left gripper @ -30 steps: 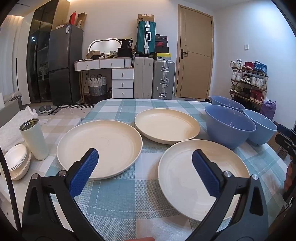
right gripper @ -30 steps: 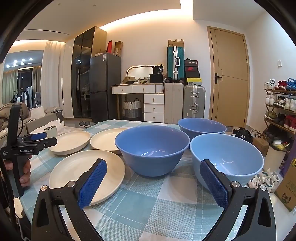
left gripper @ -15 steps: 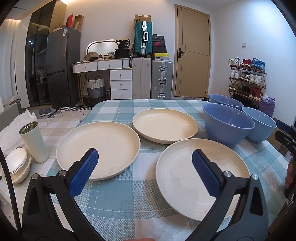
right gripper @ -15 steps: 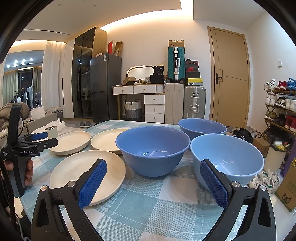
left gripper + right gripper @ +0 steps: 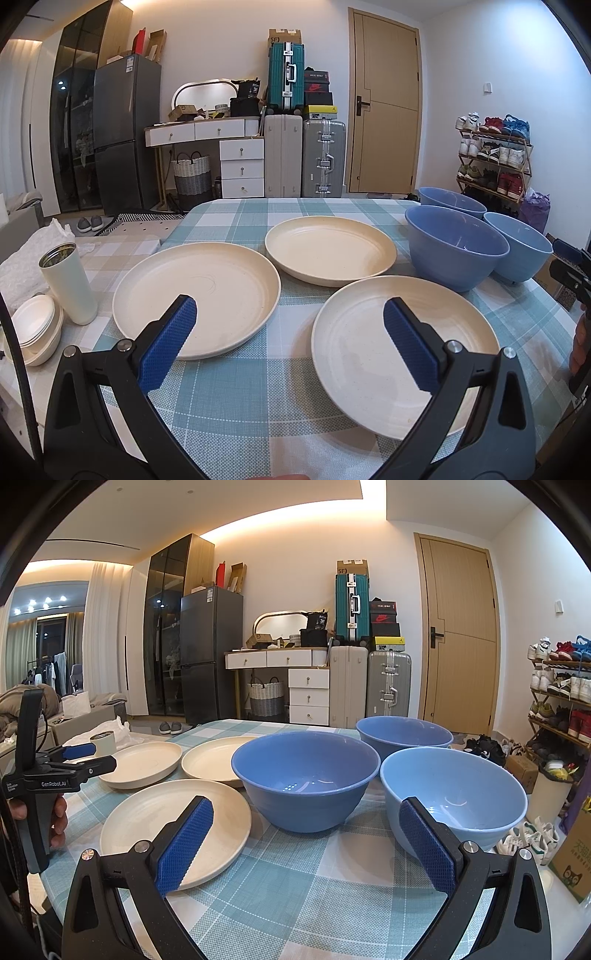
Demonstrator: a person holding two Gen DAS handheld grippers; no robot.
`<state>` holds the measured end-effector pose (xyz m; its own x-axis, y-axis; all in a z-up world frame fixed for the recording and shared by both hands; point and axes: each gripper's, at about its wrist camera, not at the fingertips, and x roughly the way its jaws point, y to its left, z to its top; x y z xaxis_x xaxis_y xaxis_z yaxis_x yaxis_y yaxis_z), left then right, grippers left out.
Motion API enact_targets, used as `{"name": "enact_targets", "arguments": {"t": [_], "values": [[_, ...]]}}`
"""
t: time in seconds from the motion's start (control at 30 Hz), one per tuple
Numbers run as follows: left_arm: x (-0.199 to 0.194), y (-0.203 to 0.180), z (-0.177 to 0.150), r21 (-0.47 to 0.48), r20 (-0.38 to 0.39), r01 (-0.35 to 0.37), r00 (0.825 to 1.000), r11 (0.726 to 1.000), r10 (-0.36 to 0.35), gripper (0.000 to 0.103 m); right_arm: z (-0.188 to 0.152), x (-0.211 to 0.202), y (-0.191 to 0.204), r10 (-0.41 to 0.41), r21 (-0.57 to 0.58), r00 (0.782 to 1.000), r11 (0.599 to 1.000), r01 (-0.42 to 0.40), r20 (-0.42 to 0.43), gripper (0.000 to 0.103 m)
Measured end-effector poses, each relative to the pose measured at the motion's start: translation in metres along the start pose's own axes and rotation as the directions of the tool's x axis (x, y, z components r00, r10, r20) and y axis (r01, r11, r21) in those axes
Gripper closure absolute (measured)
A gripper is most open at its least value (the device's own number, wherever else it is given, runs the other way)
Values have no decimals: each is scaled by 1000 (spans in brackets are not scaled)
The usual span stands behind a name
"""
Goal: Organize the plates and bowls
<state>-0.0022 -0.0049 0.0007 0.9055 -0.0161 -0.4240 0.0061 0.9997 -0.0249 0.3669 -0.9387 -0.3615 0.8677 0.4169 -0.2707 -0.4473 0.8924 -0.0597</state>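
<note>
On the checked tablecloth [image 5: 236, 398]: nothing gathered yet, both grippers poised at the near edge.

Three cream plates [image 5: 195, 295] [image 5: 330, 249] [image 5: 402, 347] fill the frame's middle, none overlapping; three blue bowls [image 5: 306, 777] [image 5: 454, 794] [image 5: 404, 733] cluster at mid-right. Left gripper [image 5: 290, 325] and right gripper [image 5: 306, 830] hover with jaws spread wide, holding nothing. Stacking looks unstarted; next, I'd guess, a jaw must slip under a plate rim.

L claw [image 5: 290, 334] wide open, empty, R claw [image 5: 306, 834] wide open, empty, both level, fwd-pointing
</note>
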Motion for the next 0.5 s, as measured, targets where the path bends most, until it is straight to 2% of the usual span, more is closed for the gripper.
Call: {"name": "enact_targets", "arguments": {"t": [0.5], "values": [[0,1,0,-1,-1,1,1000,1000,-1,2,0,0,2,0,0,1000,1000,0,4,1]]}}
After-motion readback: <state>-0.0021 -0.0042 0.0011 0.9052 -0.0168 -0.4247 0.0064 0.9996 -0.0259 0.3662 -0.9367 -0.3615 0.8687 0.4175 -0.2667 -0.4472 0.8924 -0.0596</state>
